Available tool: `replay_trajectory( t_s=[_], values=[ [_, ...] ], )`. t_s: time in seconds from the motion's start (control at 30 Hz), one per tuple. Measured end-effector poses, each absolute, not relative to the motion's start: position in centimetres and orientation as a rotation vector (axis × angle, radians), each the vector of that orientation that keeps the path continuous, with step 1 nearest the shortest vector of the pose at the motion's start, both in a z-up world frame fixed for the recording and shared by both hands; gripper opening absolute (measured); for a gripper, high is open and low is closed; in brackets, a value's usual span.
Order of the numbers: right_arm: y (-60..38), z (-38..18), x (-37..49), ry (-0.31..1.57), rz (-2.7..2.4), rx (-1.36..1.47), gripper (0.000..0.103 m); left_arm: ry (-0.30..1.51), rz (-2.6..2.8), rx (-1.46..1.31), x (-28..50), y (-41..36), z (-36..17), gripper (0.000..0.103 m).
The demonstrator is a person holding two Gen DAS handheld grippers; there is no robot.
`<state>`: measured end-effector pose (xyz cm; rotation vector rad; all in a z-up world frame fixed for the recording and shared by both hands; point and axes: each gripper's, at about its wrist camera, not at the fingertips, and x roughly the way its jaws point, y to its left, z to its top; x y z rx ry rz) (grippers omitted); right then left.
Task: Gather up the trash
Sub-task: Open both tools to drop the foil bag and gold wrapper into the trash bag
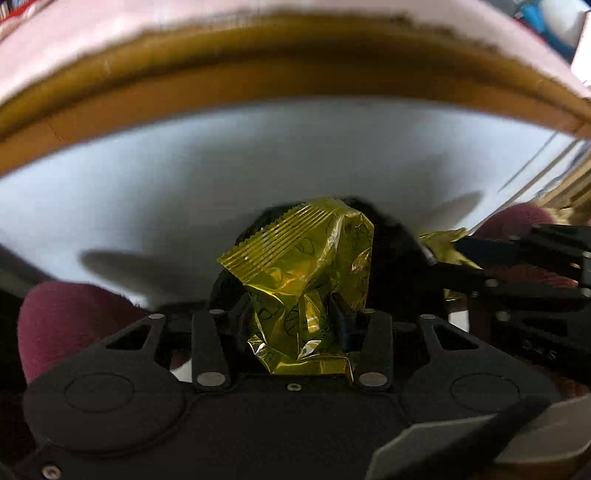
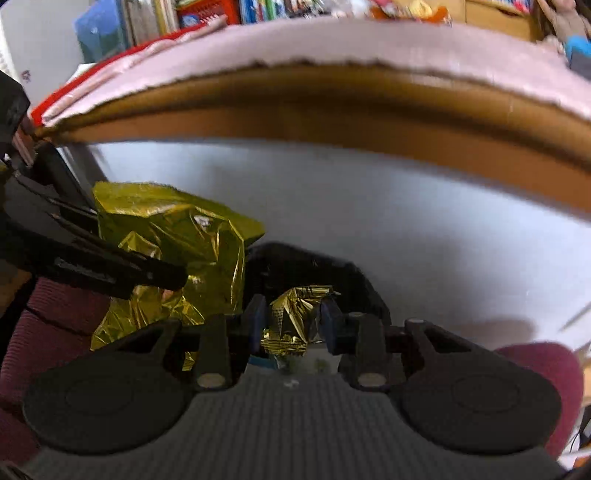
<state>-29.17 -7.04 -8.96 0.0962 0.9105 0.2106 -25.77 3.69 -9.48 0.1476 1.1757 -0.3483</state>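
My left gripper (image 1: pixel 295 314) is shut on a crumpled yellow foil wrapper (image 1: pixel 306 266), which sticks up between its fingers over the white table (image 1: pixel 184 184). In the right wrist view the same yellow wrapper (image 2: pixel 177 236) appears at the left, held by the black left gripper (image 2: pixel 159 277). My right gripper (image 2: pixel 293 321) is shut on a smaller crumpled gold foil scrap (image 2: pixel 295 314). In the left wrist view the right gripper's black frame (image 1: pixel 517 266) lies at the right, with a bit of gold foil (image 1: pixel 443 243) beside it.
A brown cardboard box wall (image 1: pixel 295 74) with a pinkish torn flap (image 2: pixel 332 44) rises just beyond the white table (image 2: pixel 369 221). Maroon sleeves (image 1: pixel 66 325) flank the grippers. Books and coloured clutter (image 2: pixel 221 11) stand behind the box.
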Motion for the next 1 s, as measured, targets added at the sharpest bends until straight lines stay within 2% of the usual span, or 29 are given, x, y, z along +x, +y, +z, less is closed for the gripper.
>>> replay_trajectory(
  t_s=[0.23, 1.0],
  values=[
    [-6.9, -10.1, -28.9, 0.947, 0.208, 0.112, 0.038, 1.232, -0.339, 0.179, -25.5, 2.8, -11.4, 0.041],
    [-7.3, -10.9, -28.8, 0.972, 0.209, 0.140, 0.044, 1.275, -0.350, 0.187, -23.7, 1.5, -12.2, 0.044]
  ],
)
